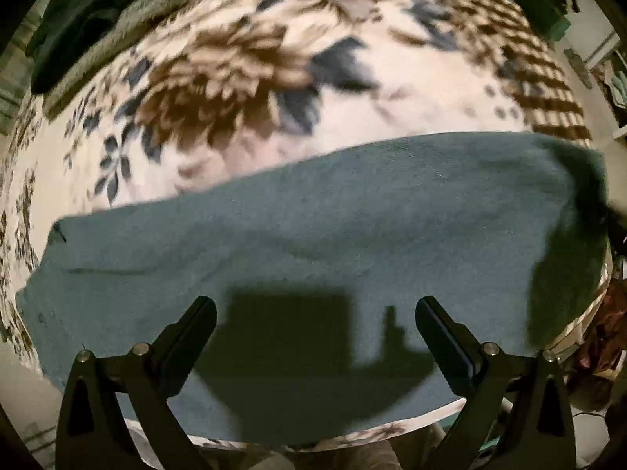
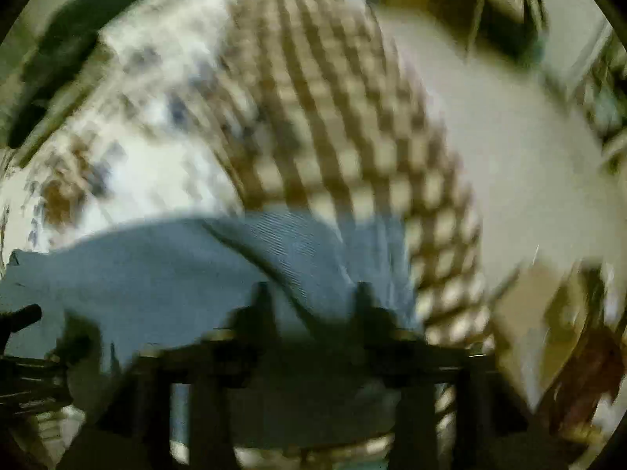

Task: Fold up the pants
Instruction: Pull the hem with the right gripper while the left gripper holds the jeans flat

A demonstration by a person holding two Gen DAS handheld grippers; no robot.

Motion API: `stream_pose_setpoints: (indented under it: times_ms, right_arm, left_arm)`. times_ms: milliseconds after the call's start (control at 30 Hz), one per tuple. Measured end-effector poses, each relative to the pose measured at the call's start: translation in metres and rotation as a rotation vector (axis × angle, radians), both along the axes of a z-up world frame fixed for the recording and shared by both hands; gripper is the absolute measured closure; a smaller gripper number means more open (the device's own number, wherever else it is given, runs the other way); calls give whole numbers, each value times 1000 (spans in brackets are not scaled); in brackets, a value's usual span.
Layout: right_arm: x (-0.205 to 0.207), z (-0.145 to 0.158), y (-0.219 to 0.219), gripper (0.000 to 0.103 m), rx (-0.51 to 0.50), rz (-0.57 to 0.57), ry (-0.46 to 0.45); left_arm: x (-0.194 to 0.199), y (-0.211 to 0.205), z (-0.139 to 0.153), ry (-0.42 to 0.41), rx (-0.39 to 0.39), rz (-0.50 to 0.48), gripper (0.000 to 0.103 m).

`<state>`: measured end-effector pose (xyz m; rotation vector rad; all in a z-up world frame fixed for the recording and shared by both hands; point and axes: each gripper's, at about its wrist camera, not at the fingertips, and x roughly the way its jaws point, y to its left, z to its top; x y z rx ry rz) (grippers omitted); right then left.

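Left wrist: pants (image 1: 313,227) beneath spread left tongs (image 1: 315,313)

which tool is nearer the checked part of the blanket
Right. The right tool is over the pants' end, where the checked part of the blanket begins just beyond. The left tool is open over the pants' middle, with the checks far off to its right.

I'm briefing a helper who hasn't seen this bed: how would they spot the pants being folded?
Start from the floral blanket with brown and blue flowers that covers the bed. Along its near edge, just beyond the open left gripper, lies a long flat band of cloth: the pants. They are plain blue-grey, with no pattern, unlike the blanket and the dark clothes pile at the far left corner.
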<state>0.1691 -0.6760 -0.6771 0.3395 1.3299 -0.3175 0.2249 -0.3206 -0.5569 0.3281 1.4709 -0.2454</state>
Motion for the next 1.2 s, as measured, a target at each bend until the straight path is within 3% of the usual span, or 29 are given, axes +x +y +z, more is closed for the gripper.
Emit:
stream_pose_setpoints:
  times_ms: [200, 300, 367, 533, 733, 767, 800, 833, 967, 1100, 1133, 1200]
  right_arm:
    - [-80, 9, -83, 42, 358, -447, -233]
    - [-100, 6, -109, 42, 442, -568, -269]
    - [-89, 7, -114, 42, 442, -546, -281]
    - [-41, 20, -93, 42, 373, -313, -236]
    - [15, -31, -49, 45, 262, -66, 48]
    - [16, -34, -42, 49, 223, -43, 59]
    - [16, -33, -36, 72, 173, -22, 53]
    - [15, -30, -30, 101, 101, -7, 58]
    - [-4, -5, -39, 103, 10, -110, -16]
    - [-34, 28, -81, 102, -55, -329, -147]
    - [-41, 29, -95, 101, -17, -380, -162]
    - [-51, 23, -116, 101, 201, -453, -196]
  left_arm:
    - [-11, 7, -9, 11, 0, -8, 0]
    - [-27, 20, -15, 40, -11, 11, 0]
    - [-31, 19, -16, 44, -20, 8, 0]
    - [-44, -1, -11, 33, -28, -28, 0]
    - [-46, -24, 0, 24, -36, -31, 0]
    - [-49, -25, 1, 22, -37, -31, 0]
    - [-52, -26, 2, 20, -38, -32, 0]
    - [-39, -34, 7, 20, -37, -35, 0]
    - [-32, -38, 10, 15, -37, -40, 0]
    - [-27, -31, 6, 19, -33, -27, 0]
    - [-29, -26, 6, 22, -33, -23, 0]
    - [-33, -24, 6, 30, -37, -14, 0]
